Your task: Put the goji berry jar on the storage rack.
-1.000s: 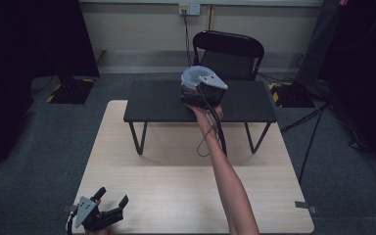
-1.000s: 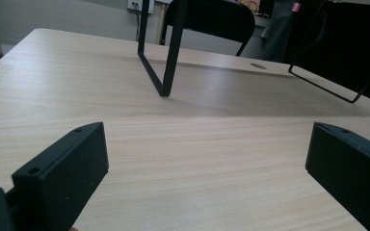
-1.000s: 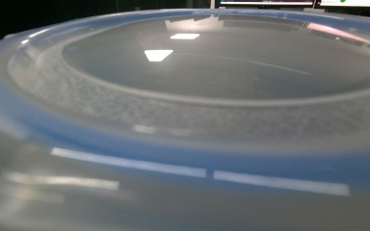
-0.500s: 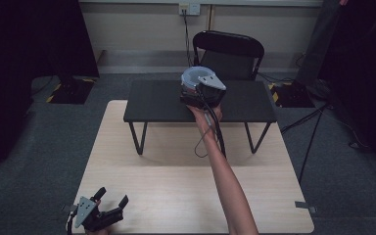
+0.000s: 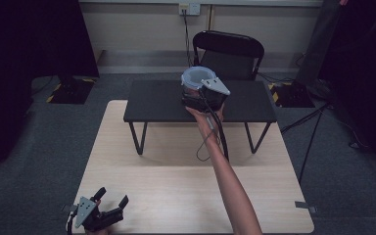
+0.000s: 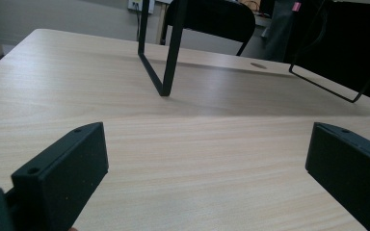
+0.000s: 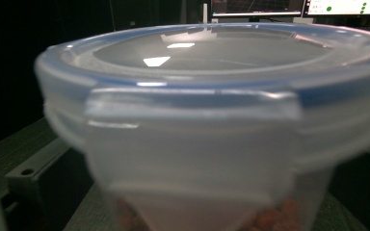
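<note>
One lidded tub (image 7: 207,120) with reddish-brown contents sits between the right hand-held gripper (image 5: 201,93) jaws.

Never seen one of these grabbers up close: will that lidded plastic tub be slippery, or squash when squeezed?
The tub looks like smooth, glossy plastic, so probably a bit slippery. Its thick-rimmed lid seems latched on, which should stiffen it against squashing. With only some brownish bits at the bottom, it is likely light.

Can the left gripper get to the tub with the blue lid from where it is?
Probably not yet. The left gripper sits open at the near edge of the wooden table, while the tub is far off on the black table, at the right gripper.
</note>
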Tool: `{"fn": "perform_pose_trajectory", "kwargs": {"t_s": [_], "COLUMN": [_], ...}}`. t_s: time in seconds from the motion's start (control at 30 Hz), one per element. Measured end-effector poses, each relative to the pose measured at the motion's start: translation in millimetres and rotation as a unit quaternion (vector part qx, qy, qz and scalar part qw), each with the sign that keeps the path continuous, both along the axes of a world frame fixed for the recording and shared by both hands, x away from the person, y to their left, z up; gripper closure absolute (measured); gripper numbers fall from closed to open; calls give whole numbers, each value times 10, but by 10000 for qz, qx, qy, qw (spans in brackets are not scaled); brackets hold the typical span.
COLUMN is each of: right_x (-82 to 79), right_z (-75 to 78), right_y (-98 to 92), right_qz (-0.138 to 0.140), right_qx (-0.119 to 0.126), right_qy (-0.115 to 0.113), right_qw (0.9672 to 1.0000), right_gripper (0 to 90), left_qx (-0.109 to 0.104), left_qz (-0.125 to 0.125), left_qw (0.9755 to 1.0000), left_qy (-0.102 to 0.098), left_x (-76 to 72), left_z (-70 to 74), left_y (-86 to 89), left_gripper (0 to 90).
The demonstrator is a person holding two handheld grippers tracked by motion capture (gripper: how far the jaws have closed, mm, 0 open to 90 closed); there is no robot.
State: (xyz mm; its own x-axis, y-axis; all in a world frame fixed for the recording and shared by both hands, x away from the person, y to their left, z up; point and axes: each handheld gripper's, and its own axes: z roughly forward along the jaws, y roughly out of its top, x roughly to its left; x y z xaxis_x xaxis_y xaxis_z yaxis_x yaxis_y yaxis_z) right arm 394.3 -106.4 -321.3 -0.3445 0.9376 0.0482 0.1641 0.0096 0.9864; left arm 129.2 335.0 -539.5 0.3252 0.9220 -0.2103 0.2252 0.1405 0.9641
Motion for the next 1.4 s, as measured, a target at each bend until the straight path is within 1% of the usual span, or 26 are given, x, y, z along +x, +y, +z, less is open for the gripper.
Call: {"fn": "perform_pose_trajectory", "kwargs": {"t_s": [0.07, 0.2, 0.33, 0.47, 0.67, 0.7, 0.77, 0.8, 0.83, 0.87, 0.9, 0.93, 1.0, 1.03, 1.07, 1.1, 1.13, 1.17, 1.2, 1.23, 1.27, 1.3, 1.33, 1.4], "right_x": [-37, -135, -254, -377, -627, -660, -792, -792, -895, -895, -992, -992, -1094, -1151, -1247, -1247, -1298, -1400, -1400, -1513, -1513, -1565, -1669, -1787], "right_z": [-4, 7, 19, 6, -60, -69, -113, -113, -161, -161, -213, -213, -276, -309, -377, -377, -407, -485, -485, -592, -592, -643, -737, -855], "right_y": [-47, -152, -250, -335, -495, -521, -612, -612, -679, -679, -754, -754, -837, -877, -966, -966, -1009, -1096, -1096, -1186, -1186, -1234, -1330, -1433], "right_qz": [52, 194, 299, 379, 504, 518, 526, 526, 516, 516, 510, 510, 508, 503, 525, 525, 535, 536, 536, 511, 511, 511, 496, 430], "right_qx": [62, 195, 214, 173, 131, 136, 201, 201, 227, 227, 265, 265, 299, 339, 335, 335, 363, 389, 389, 428, 428, 427, 413, 436], "right_qy": [-41, -97, -138, -186, -287, -295, -307, -307, -322, -322, -298, -298, -305, -295, -283, -283, -237, -186, -186, -166, -166, -121, 8, 82], "right_qw": [10000, 9996, 9992, 9990, 9982, 9981, 9979, 9979, 9979, 9979, 9979, 9979, 9978, 9977, 9977, 9977, 9976, 9976, 9976, 9976, 9976, 9977, 9979, 9981], "right_gripper": [0, 0, 0, 0, 0, 0, 0, 0, 0, 0, 0, 0, 0, 0, 0, 0, 0, 0, 0, 0, 0, 0, 0, 0], "left_qx": [42, 40, 45, 59, 88, 92, 117, 119, 125, 144, 147, 152, 154, 158, 171, 171, 184, 188, 192, 193, 193, 183, 191, 199], "left_qz": [-9, -7, -14, -7, -7, -9, -10, -10, -14, -21, -19, -18, -15, -17, -13, -13, -21, -21, -23, -21, -21, -21, -24, -26], "left_qw": [10000, 10000, 10000, 10000, 10000, 10000, 9999, 9999, 9999, 9999, 9999, 9999, 9999, 9999, 9998, 9998, 9998, 9998, 9998, 9998, 9998, 9998, 9998, 9998], "left_qy": [9, 3, -2, -9, -19, -25, -24, -26, -26, -28, -30, -33, -33, -36, -30, -30, -35, -37, -40, -38, -38, -38, -38, -38], "left_x": [-1, -2, -5, -8, -12, -13, -14, -14, -14, -13, -13, -14, -17, -18, -18, -18, -17, -18, -19, -20, -20, -20, -20, -20], "left_z": [7, 5, 4, 4, 4, 3, 6, 5, 6, 8, 7, 7, 7, 7, 9, 9, 10, 9, 9, 10, 10, 8, 9, 10], "left_y": [5, -1, -1, -6, -12, -13, -16, -18, -19, -18, -21, -23, -27, -27, -31, -31, -30, -31, -31, -32, -32, -34, -36, -36], "left_gripper": [3, 3, 3, 3, 3, 3, 3, 3, 3, 3, 3, 3, 3, 3, 3, 3, 3, 3, 3, 3, 3, 3, 3, 3]}}
